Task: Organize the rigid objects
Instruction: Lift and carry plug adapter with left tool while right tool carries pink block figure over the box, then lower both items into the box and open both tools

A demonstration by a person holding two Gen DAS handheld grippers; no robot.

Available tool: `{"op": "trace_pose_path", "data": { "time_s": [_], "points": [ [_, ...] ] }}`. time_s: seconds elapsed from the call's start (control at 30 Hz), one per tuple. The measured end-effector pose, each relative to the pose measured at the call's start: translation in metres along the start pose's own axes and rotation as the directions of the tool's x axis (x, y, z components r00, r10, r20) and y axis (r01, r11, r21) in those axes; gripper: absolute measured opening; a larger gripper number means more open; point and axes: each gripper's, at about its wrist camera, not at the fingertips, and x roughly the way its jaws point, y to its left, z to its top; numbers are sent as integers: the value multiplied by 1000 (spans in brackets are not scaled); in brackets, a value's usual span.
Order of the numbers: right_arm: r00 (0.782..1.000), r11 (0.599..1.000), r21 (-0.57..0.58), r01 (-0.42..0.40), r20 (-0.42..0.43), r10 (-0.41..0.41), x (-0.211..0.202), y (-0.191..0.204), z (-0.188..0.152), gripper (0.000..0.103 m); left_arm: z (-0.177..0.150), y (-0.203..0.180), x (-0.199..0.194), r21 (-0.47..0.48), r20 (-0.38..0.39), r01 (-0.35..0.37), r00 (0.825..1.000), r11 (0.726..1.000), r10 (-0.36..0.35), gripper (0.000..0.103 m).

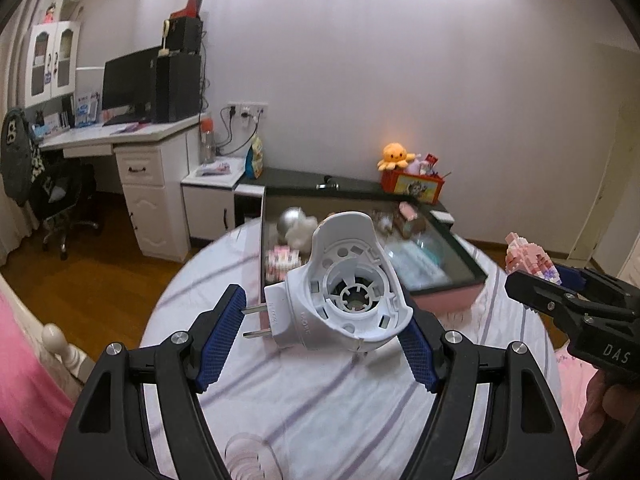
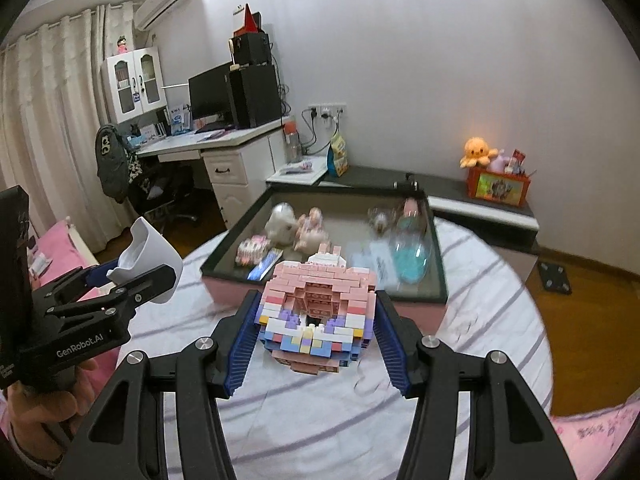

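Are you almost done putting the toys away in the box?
Partly. The box already holds several things: small toys and a clear bottle with blue stuff inside. In hand now: the left gripper holds a white plug-in gadget, and the right gripper holds a pink brick model, both above the striped round table. Those two are left to go in.

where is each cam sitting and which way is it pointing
Left wrist: sits on the left tongs, looking along them over the bed toward the tray and desk; a white plug is gripped in front, the right tongs at right.
Right wrist: sits on the right tongs, same heading; they grip a brick model, with the left tongs and a hand at left.
Shared: tray, desk, orange plush, both held things.
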Motion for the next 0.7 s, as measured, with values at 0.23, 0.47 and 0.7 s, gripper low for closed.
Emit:
{"op": "trace_pose_path", "data": {
  "time_s": [0.23,0.47,0.7],
  "points": [
    [1000,1000,3,14,6,-14,29,-14,38,56,37,-6,31,21,8,16,1000,1000,-16,74],
    [999,998,58,21,-50,-18,81,-40,63,56,56,-12,88,33,-51,17,999,999,-15,74],
    [991,995,91,41,-128,-29,131,-60,67,56,55,-16,137,29,-119,16,993,999,-13,74]
  ]
}}
